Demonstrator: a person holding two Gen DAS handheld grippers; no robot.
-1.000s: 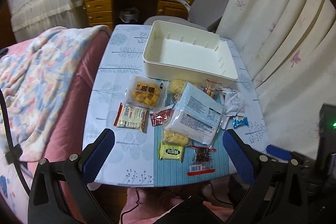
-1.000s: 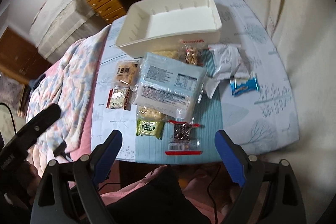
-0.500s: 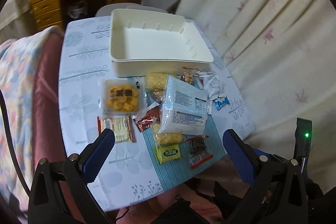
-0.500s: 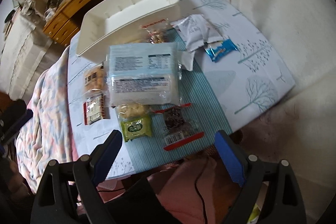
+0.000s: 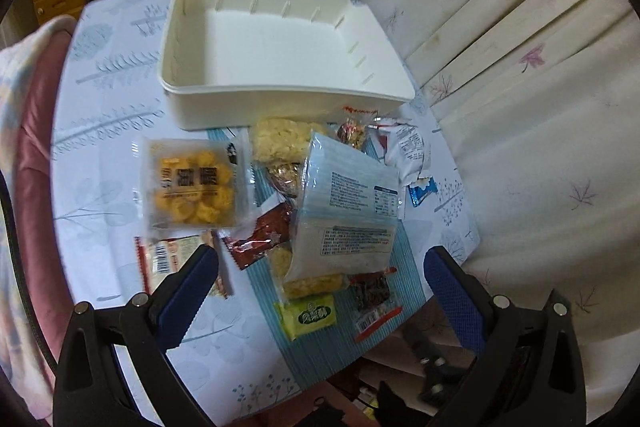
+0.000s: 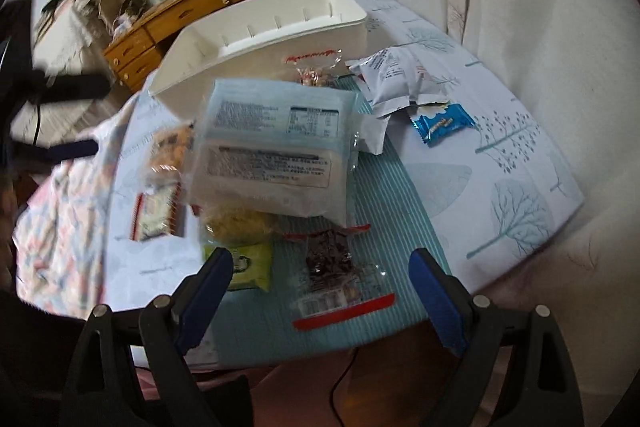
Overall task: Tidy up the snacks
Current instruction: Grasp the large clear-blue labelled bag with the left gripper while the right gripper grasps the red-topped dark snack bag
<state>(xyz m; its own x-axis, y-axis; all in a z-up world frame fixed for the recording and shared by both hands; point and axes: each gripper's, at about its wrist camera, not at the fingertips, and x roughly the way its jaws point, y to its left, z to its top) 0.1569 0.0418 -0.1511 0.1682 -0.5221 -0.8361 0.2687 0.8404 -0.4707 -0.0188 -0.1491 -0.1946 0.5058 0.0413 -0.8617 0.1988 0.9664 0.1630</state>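
Snacks heaped near side of empty white bin (image 5: 280, 95); both grippers, left gripper (image 5: 320, 291) and right gripper (image 6: 320, 283), spread wide, nothing held; best start: dark packet (image 6: 332, 263) at near edge, pinch flat, lift clear, drop in bin.

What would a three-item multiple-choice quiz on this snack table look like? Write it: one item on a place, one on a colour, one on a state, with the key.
1. Where is the white bin?
A. beyond the snacks
B. on the floor
C. on the big blue pack

2. What colour is the small packet by the right gripper?
A. red
B. green
C. black

3. What is the state of the bin?
A. full
B. lidded
C. empty

Key: 1 A, it stands at the table's far end behind the snack pile; 2 B, its wrapper is light green; 3 C, only its bare white floor shows.
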